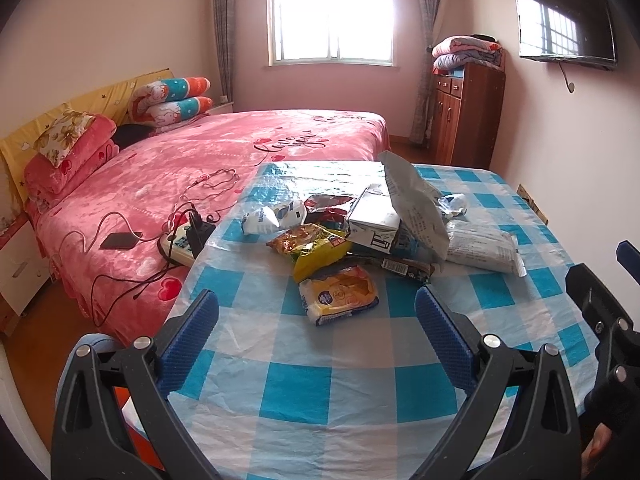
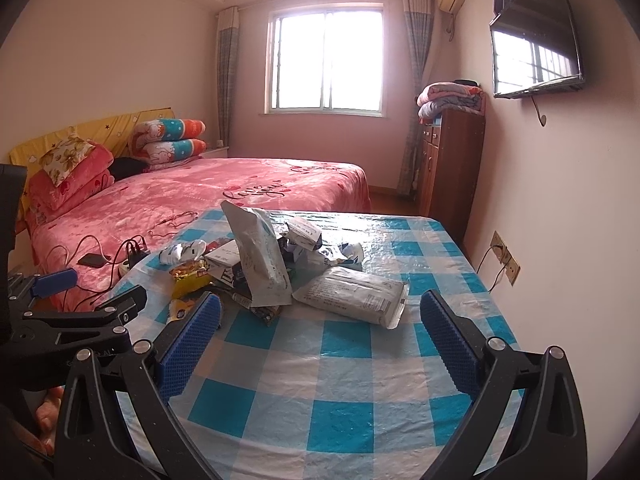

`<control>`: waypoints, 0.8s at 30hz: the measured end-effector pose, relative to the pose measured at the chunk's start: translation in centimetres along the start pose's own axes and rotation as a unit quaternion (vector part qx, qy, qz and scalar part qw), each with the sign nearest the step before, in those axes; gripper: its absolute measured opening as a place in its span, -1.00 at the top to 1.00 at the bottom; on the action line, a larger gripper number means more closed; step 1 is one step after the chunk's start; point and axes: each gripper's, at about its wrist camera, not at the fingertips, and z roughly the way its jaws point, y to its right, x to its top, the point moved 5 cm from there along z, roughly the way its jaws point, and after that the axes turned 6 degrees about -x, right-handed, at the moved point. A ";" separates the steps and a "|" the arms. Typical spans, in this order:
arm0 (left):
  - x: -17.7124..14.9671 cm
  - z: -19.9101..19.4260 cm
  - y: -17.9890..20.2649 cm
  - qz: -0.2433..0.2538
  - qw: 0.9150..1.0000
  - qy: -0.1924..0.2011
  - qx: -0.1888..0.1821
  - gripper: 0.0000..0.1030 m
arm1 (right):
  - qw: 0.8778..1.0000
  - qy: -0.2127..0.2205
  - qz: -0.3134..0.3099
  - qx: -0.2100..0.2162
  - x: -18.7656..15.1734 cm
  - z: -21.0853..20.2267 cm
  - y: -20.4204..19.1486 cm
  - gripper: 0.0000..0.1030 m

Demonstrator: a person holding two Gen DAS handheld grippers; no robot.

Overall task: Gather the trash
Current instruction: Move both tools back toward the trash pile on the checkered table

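Both grippers gape above checked table of wrappers, bedroom behind, seemingly daylit

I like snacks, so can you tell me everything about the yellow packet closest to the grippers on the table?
The yellow packet is a crinkly, shiny wrapper, plastic by the look of it, with white and dark blue edges and a round blue mark. It lies flat on the checked tablecloth at the near edge of the trash pile. Its far end seems to touch another yellow wrapper. Nothing grips it. In the right wrist view a gripper finger hides most of it.
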 end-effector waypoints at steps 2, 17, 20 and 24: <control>-0.1 0.2 0.1 0.002 1.000 -0.002 0.003 -0.92 | 1.000 -0.003 0.004 0.001 -0.1 0.2 0.3 -0.92; -2.5 3.5 -1.3 -0.022 0.996 -0.054 -0.065 -0.92 | 0.996 -0.073 0.044 0.036 -3.2 5.4 3.1 -0.92; -3.1 4.5 -1.4 -0.020 0.995 -0.064 -0.077 -0.92 | 0.992 -0.094 0.059 0.056 -3.9 6.6 3.8 -0.92; -3.4 6.3 -1.7 -0.036 0.991 -0.086 -0.091 -0.92 | 0.986 -0.110 0.090 0.088 -4.2 7.4 4.5 -0.92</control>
